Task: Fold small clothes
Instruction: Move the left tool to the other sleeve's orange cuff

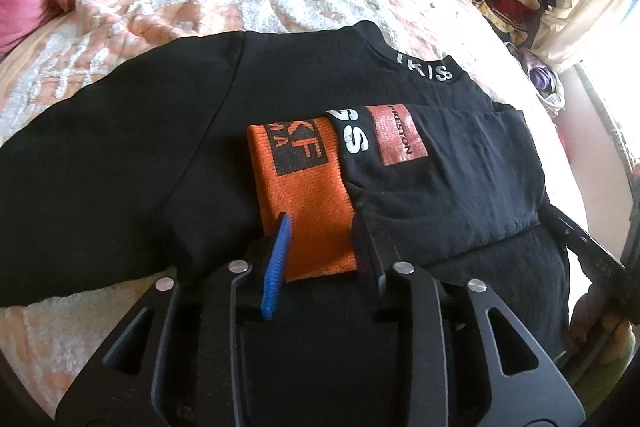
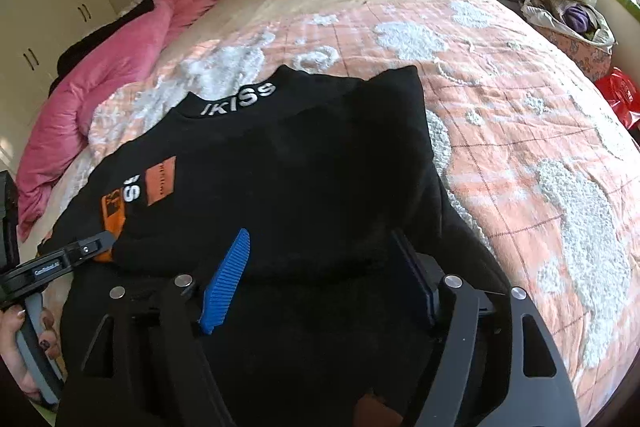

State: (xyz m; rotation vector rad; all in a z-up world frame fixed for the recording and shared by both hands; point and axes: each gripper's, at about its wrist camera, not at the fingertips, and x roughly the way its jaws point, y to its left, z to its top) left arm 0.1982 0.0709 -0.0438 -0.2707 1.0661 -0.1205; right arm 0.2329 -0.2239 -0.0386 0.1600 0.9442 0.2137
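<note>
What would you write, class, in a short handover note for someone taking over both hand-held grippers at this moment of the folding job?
Left hand-held gripper: jaws partly open around the orange cuff, with no clear squeeze on it.
Right hand-held gripper: jaws wide open over the folded black fabric, holding nothing.
Black sweatshirt lies on the bedspread, collar away from you.
Done: one sleeve is folded across the body, cuff in the middle.
Left: the other sleeve lies spread out; fold it in, then fold the body.
</note>
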